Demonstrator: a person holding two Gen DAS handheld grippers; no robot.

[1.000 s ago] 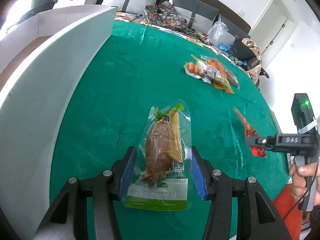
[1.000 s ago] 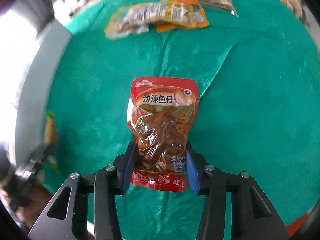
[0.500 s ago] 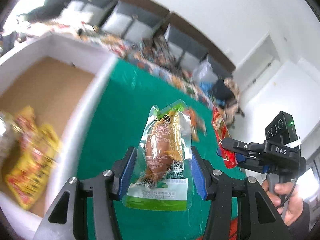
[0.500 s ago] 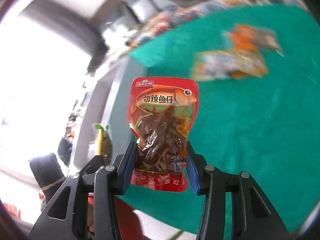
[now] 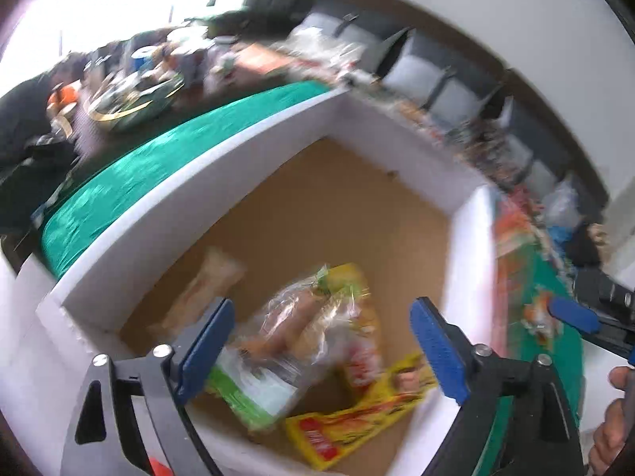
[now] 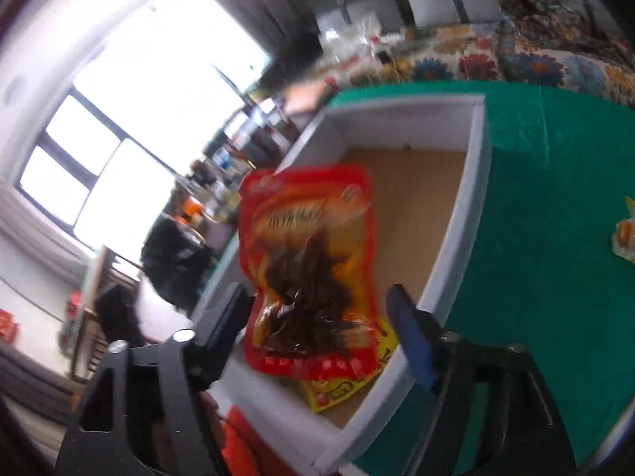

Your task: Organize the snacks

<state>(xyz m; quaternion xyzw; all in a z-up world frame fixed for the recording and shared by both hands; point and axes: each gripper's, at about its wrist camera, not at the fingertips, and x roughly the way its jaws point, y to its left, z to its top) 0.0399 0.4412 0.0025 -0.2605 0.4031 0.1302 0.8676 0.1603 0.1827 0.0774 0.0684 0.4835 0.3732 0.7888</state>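
A white-walled box (image 5: 198, 166) with a brown floor lies under both grippers. My left gripper (image 5: 323, 317) hangs over it, jaws opening wide. The clear green-edged pack (image 5: 278, 341) with a brown snack inside is blurred and tilted below the pads, touching neither. Yellow packs (image 5: 357, 412) and a pale pack (image 5: 206, 285) lie on the box floor. In the right wrist view, my right gripper (image 6: 317, 313) is over the box (image 6: 472, 198) near its front corner, jaws opening. The red fish-snack pack (image 6: 309, 246) is blurred between the pads, free of both. The right gripper's blue finger (image 5: 571, 313) shows at the far right.
Green cloth (image 6: 555, 198) covers the table around the box. More snack packs (image 6: 625, 238) lie on it to the right. A hand (image 5: 611, 436) holds the right gripper's handle. Cluttered furniture and a bright window stand beyond the box.
Both grippers swung from above the green table to above the box. Both pairs of jaws spread apart, and the green pack and the red pack came free of the pads.
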